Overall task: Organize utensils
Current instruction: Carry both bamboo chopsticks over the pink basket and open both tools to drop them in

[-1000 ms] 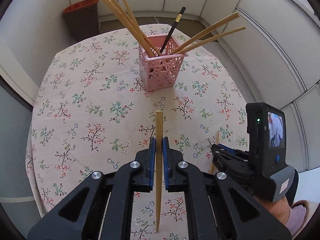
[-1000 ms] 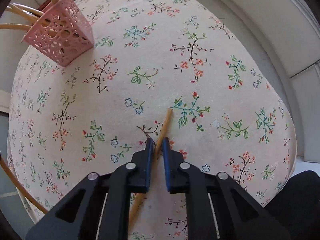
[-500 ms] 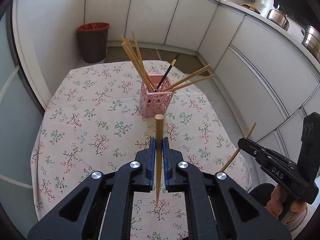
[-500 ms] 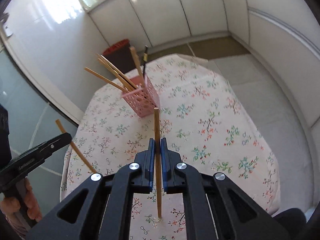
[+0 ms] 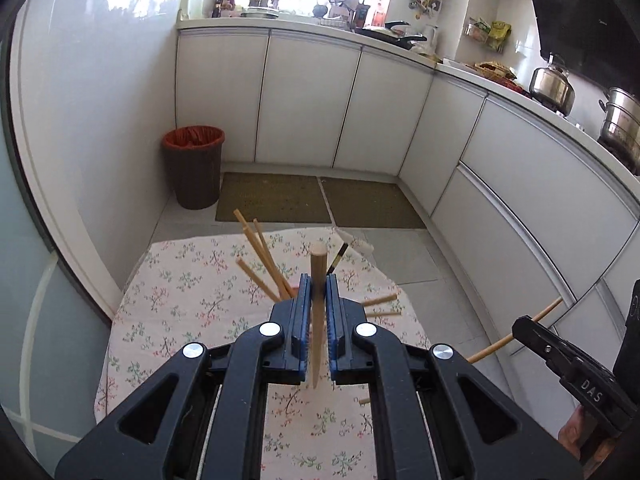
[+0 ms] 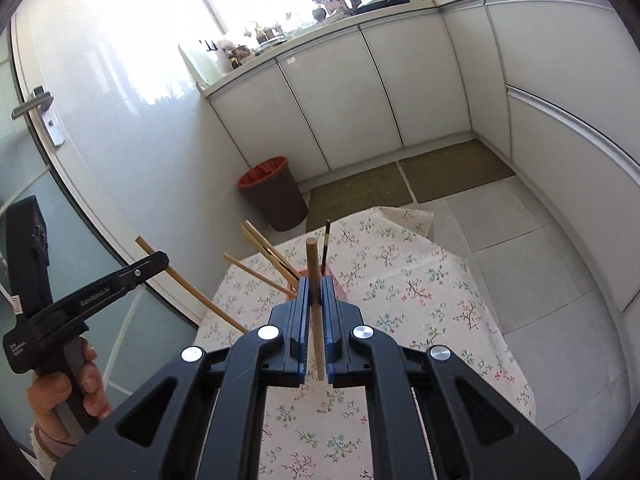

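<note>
My left gripper (image 5: 315,292) is shut on a bamboo chopstick (image 5: 318,312) that stands upright between the blue pads, high above the table. My right gripper (image 6: 316,292) is shut on another bamboo chopstick (image 6: 314,280), also upright. The pink basket (image 6: 332,276) is mostly hidden behind the fingers; several bamboo chopsticks (image 5: 260,260) and a black one (image 5: 338,258) stick out of it. The right gripper (image 5: 520,326) with its chopstick (image 5: 532,320) shows at the right of the left wrist view. The left gripper (image 6: 158,260) with its chopstick (image 6: 188,288) shows at the left of the right wrist view.
The table has a floral cloth (image 5: 180,300). A loose chopstick tip (image 5: 364,401) shows by my left gripper's right finger. A brown bin (image 5: 194,166) stands on the floor beyond the table. White kitchen cabinets (image 5: 304,100) line the far wall and the right side.
Both grippers have risen well above the table with their chopsticks and tilted up, so the room fills the views. The basket now sits behind the fingers.
</note>
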A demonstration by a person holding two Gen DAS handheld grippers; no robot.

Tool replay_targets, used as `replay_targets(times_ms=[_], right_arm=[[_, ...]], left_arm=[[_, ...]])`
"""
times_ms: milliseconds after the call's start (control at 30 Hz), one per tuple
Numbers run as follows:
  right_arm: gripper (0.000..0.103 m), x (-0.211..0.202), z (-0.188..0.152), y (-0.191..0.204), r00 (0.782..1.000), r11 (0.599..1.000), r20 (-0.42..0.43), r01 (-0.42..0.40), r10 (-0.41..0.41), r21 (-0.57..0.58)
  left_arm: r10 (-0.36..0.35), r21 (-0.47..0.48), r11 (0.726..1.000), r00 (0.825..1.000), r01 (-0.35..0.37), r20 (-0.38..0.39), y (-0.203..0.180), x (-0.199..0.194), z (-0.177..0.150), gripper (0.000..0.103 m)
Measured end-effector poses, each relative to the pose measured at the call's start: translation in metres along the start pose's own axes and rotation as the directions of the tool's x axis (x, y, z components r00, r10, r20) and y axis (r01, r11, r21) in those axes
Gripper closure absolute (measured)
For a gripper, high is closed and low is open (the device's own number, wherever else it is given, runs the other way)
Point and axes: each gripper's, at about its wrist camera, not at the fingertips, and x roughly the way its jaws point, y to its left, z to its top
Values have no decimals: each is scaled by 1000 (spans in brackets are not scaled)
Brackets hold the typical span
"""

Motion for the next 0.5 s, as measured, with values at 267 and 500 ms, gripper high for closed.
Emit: replay_targets(times_ms=[267, 500], right_arm=[[97, -6, 51, 20, 992, 998, 113, -54, 57, -32], [97, 16, 75, 34, 989, 996, 141, -33, 44, -79]], left_arm=[[20, -11, 1000, 999, -19, 50, -4, 30, 40, 97], [1, -37, 999, 999, 1, 55, 1, 55, 56, 97]])
